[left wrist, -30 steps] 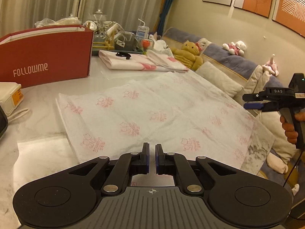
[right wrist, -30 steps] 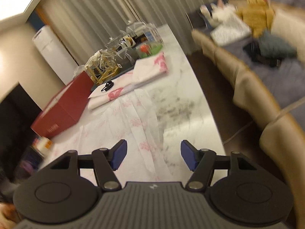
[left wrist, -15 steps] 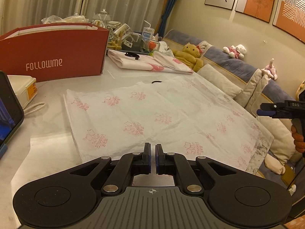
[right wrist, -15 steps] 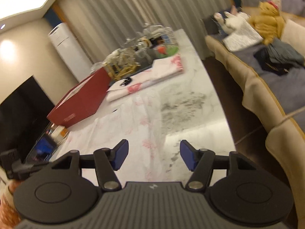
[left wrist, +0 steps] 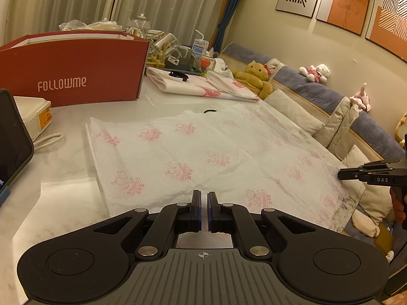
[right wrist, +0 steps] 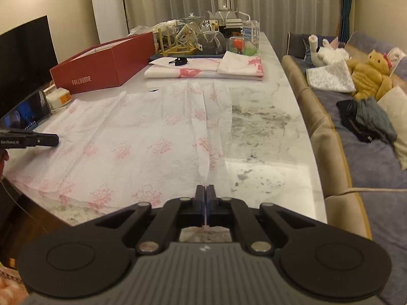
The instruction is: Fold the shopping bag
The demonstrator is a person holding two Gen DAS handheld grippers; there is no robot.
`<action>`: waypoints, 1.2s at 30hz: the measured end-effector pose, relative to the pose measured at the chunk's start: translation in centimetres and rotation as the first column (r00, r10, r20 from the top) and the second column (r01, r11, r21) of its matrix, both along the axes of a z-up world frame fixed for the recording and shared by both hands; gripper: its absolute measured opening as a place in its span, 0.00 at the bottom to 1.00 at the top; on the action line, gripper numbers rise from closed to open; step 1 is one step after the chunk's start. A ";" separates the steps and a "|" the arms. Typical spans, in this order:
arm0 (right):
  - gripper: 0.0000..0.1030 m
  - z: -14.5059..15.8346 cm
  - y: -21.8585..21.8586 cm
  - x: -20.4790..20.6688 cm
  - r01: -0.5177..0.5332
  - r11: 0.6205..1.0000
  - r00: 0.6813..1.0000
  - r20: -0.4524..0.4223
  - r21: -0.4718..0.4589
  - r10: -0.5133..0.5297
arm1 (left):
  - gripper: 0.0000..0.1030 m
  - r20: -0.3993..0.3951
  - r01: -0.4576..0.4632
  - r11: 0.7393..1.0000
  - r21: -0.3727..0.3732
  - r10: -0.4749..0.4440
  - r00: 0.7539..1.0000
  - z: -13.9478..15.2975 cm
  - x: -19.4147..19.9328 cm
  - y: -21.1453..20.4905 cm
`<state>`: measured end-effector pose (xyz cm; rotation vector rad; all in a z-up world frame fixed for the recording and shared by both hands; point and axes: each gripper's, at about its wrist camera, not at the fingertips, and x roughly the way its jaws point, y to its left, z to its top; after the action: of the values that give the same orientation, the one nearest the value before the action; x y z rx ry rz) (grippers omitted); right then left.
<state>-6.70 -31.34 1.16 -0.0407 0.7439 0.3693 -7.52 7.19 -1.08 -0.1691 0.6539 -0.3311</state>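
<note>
A white shopping bag (left wrist: 203,152) with pink cat prints lies flat on the marble table; it also shows in the right wrist view (right wrist: 142,137). My left gripper (left wrist: 204,198) is shut at the bag's near edge; whether it pinches the bag I cannot tell. My right gripper (right wrist: 205,193) is shut on the bag's edge, a thin pink strip showing between the pads. The right gripper shows at the right of the left wrist view (left wrist: 366,174), the left gripper at the left of the right wrist view (right wrist: 33,139).
A red FOLLOWME box (left wrist: 73,68) stands at the back left. Folded pink-and-white bags (right wrist: 206,68) with a black clip lie behind, before a tray of glassware (right wrist: 193,38). A phone (left wrist: 12,142) and white charger (left wrist: 33,117) sit left. A sofa (right wrist: 356,132) with plush toys runs along the right.
My right gripper swung round to the bag's corner and shut on its edge; it was open before. My left gripper stayed shut and shifted slightly along the near edge.
</note>
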 end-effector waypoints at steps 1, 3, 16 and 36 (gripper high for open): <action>0.00 0.3 0.1 -0.1 0.003 1.000 1.000 0.017 -0.010 -0.003 | 0.04 0.000 -0.002 1.000 0.004 0.002 1.000 0.0 0.0 0.0; 0.00 1.2 0.1 -0.5 0.006 1.000 0.999 0.049 -0.004 -0.006 | 0.04 0.005 -0.012 1.000 0.021 0.012 1.000 0.2 -0.1 -0.3; 0.00 0.2 -1.8 -1.5 0.059 0.996 0.994 -0.100 0.063 -0.052 | 0.04 0.004 0.000 0.999 0.035 0.000 1.000 0.3 0.1 -0.4; 0.01 -0.3 -1.1 -2.5 -0.036 0.999 0.995 -0.088 0.001 0.036 | 0.04 -0.026 0.200 0.967 0.157 -0.198 0.980 2.1 3.7 -13.6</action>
<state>-9.18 -32.39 0.86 -0.0383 0.8315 0.4070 -3.81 -6.38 1.05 0.0487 0.7064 -0.4697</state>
